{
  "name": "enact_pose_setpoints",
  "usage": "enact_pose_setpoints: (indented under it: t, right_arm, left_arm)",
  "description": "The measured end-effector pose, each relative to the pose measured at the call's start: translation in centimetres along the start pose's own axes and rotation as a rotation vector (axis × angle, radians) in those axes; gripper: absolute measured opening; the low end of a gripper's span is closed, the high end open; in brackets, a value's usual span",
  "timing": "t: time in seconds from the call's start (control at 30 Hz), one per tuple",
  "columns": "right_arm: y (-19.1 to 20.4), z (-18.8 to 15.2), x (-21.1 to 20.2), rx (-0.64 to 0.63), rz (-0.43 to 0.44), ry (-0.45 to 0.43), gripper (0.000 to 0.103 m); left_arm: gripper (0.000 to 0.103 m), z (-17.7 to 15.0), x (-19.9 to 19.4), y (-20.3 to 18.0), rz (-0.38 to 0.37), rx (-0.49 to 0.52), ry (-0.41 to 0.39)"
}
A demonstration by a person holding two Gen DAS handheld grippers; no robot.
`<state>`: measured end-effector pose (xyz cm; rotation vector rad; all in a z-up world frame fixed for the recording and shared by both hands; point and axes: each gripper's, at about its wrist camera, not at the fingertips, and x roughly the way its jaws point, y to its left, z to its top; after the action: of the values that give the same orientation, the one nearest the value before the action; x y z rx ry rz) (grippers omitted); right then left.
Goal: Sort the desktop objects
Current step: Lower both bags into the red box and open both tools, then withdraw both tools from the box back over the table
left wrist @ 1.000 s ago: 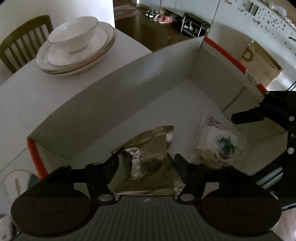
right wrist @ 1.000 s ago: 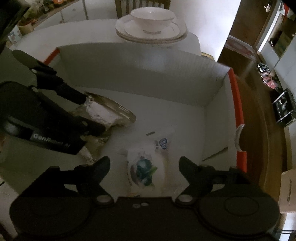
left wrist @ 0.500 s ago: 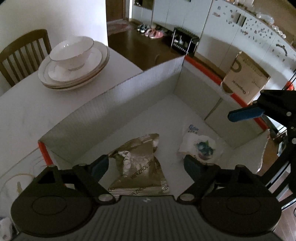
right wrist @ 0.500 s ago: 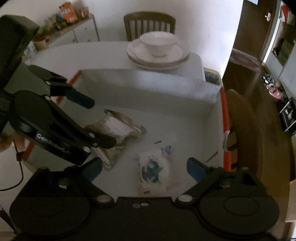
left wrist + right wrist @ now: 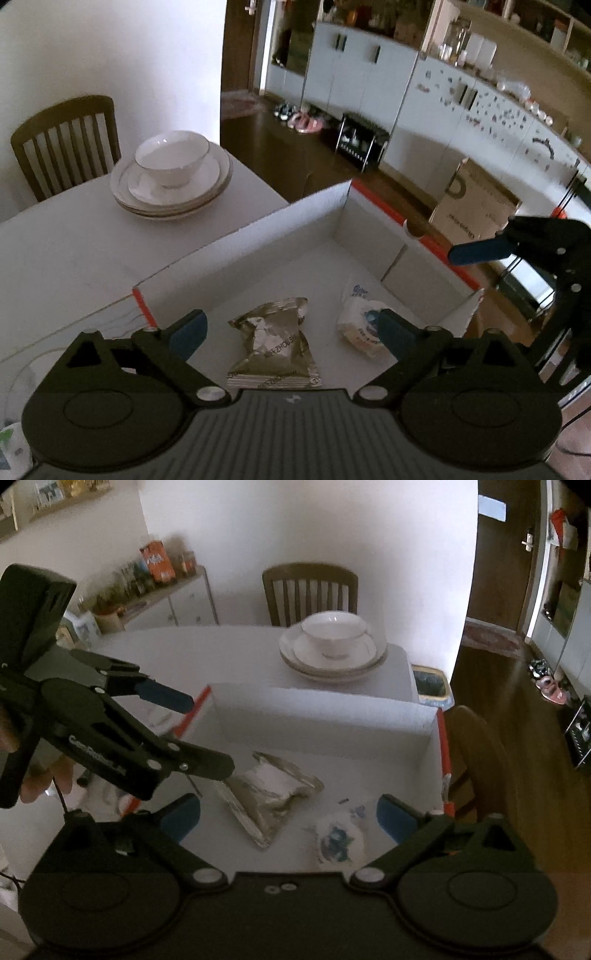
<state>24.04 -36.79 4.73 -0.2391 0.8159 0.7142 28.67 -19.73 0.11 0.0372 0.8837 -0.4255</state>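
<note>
White worktop [image 5: 66, 251] in a dim dining room, wooden slat-back chair [image 5: 66, 144] behind; white bowl [image 5: 171, 157] stacked on white plates [image 5: 173, 192] at the far edge. Nearer, open white cardboard box with orange edges [image 5: 258, 243]. Inside on the floor: crumpled gold foil snack packet [image 5: 273, 347] and, just beside it but apart, small white wrapped pack with a blue print [image 5: 360, 325]. Left gripper [image 5: 291, 332] above the foil packet, jaws just opened wide, nothing between them. Right gripper [image 5: 288, 816] likewise just spread, empty, above both packets.
</note>
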Motion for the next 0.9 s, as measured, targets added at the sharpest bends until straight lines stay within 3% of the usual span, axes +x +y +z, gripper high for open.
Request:
enact_pose_setpoints:
  t: [0.43,0.9]
  right_arm:
    - [3.8,0.2,-1.9,0.04,0.025,-0.095,0.102]
    - [12.7,0.7,-0.5,-0.026,0.02,-0.137,0.102]
  left_arm:
    - [0.099,-4.4,-6.7,2.8,0.008,-0.049,-0.126]
    - [0.099,-11.1,-13.2,9.5,0.142,-0.127,-0.229]
